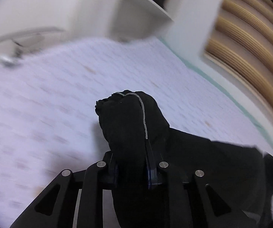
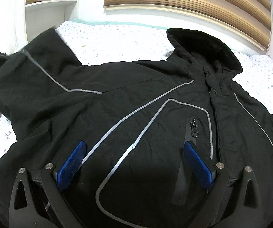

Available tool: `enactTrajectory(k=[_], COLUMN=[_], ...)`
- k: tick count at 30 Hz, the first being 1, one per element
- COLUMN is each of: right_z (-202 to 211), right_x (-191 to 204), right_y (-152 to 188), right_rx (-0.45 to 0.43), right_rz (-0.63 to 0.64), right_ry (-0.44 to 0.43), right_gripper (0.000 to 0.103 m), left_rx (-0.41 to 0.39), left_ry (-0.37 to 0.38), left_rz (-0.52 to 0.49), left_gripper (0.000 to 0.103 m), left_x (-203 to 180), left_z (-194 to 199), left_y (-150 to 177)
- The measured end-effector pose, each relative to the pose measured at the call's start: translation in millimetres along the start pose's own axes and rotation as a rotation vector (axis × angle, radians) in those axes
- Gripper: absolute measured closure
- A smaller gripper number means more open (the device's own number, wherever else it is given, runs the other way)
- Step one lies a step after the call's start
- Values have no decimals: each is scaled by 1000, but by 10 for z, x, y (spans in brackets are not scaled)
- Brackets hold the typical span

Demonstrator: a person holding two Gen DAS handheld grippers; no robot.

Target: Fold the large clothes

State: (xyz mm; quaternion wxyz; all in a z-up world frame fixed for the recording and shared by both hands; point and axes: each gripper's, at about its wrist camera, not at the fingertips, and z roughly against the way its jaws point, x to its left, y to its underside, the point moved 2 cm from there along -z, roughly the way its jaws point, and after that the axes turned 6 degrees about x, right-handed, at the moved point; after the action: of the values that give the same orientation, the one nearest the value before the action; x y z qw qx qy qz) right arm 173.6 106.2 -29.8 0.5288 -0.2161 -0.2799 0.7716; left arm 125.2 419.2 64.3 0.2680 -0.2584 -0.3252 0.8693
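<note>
Black jacket (image 2: 136, 102) with grey piping lies spread on the bed (image 2: 117, 38), hood (image 2: 204, 47) toward the headboard. Left tool (image 1: 132, 171) is clenched on a bunched sleeve (image 1: 128, 117), lifted above the sheet. Right tool (image 2: 134, 163) hangs over the chest, its blue pads (image 2: 70, 163) wide apart.

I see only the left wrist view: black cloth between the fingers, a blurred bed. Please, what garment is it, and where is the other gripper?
Observer: A black hooded jacket with grey piping, spread front-up on the bed.
Operator: And the right gripper?
Observer: The right gripper is open above the jacket's chest, holding nothing.
Operator: What does my left gripper hold?
Observer: The jacket's sleeve, raised at the view's left.
</note>
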Motion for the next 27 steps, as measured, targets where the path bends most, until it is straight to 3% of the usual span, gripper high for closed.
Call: enactTrajectory(k=[2,3,6,9,13,17,20,22,27], right_z=[-4,-10,-23,-34,-56,44,300,581,1201], right_x=[-1,-4,-21,-37,-60,-84,-129,-215,-483], right_y=[2,0,6,15,2,-5,-14,4,89], right_rx=[1,1,4,11,19,-1,-43,-84,-117], right_rz=[2,4,6,-2,-12,-23,-46,-77,-100], right_ry=[0,-1,-3,-14,-20,14,62,47,73], right_gripper=[0,0,0,0,0,0,0,0,0], left_rx=[-43,-41,45,59,-27,-68,-47,-16,91], left_ry=[-136,-167,-195,-189,-36,206,383,494,652], left_rz=[38,51,67,35,-57,-195,-312,-389,-541], left_gripper=[82,82,82,83,84,84,84,84,84], left_x=[189,253,356,287,82,-487,-925,-1244,-1953], left_z=[101,93,-113,-172,334,1009,1483,1746,2090], left_y=[-82,-97,-24,77,72,147,338,532,1135])
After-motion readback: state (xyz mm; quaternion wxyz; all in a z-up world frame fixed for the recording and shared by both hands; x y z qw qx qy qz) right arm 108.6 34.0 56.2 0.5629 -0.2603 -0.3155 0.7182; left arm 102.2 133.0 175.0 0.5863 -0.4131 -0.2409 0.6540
